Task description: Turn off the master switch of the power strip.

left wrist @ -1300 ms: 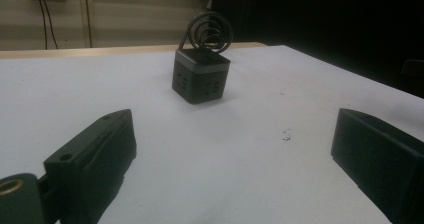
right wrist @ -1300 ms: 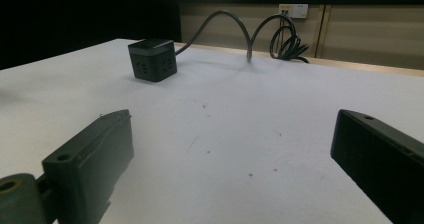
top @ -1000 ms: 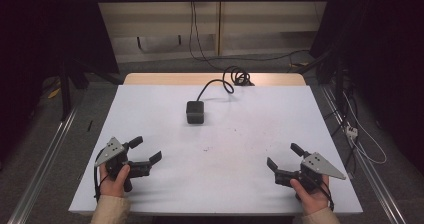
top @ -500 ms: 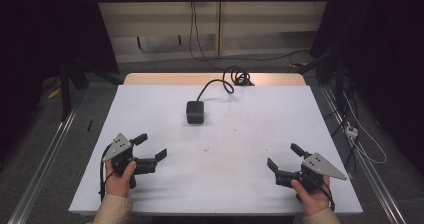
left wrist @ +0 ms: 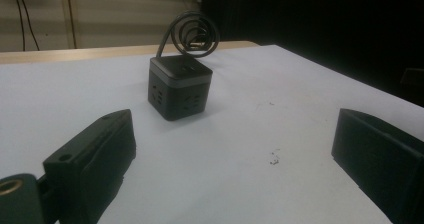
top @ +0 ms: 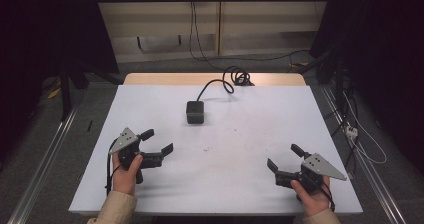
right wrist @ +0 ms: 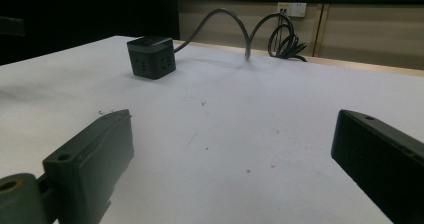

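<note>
Socket cube [top: 195,112] is set upright on the white table [top: 250,134], toward the far middle, well back from every edge; its coiled cable [top: 235,77] runs off the far edge. Bare tabletop is seen all round it. The left gripper [top: 159,141] is held near the front-left, jaws spread wide and empty, pointed toward the cube. The right gripper [top: 284,157] is held near the front-right corner, likewise wide and empty.
</note>
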The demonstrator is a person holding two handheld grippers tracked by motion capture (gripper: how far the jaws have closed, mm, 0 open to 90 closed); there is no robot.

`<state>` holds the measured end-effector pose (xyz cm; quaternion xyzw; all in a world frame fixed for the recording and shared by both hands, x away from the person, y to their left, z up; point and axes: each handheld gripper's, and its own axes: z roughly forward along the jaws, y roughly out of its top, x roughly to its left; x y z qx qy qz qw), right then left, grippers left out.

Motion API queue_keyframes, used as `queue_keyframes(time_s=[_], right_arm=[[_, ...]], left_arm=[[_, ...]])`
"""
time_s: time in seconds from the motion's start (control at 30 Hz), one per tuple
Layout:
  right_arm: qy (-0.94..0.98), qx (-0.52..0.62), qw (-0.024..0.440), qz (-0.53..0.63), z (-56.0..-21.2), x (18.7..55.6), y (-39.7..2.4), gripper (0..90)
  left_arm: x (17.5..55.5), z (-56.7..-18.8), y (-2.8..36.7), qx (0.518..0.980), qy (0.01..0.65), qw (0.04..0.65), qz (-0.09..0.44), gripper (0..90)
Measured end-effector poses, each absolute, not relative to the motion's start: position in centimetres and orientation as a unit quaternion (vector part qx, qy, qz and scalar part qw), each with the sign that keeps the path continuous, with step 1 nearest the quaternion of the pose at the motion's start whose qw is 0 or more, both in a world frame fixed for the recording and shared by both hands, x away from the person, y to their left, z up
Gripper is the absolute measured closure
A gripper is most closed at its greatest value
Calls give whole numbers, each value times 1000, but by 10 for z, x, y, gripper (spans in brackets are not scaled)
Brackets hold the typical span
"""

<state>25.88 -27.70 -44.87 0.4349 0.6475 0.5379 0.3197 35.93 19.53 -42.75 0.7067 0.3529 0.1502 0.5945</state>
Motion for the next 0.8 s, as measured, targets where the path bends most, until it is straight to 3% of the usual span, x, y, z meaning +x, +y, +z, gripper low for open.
queue_keyframes(time_s=[0.8], right_arm=[[646,434,323,539,-448,257,-280,29]], left_arm=[[382,-422,179,704,353,600,144,37]])
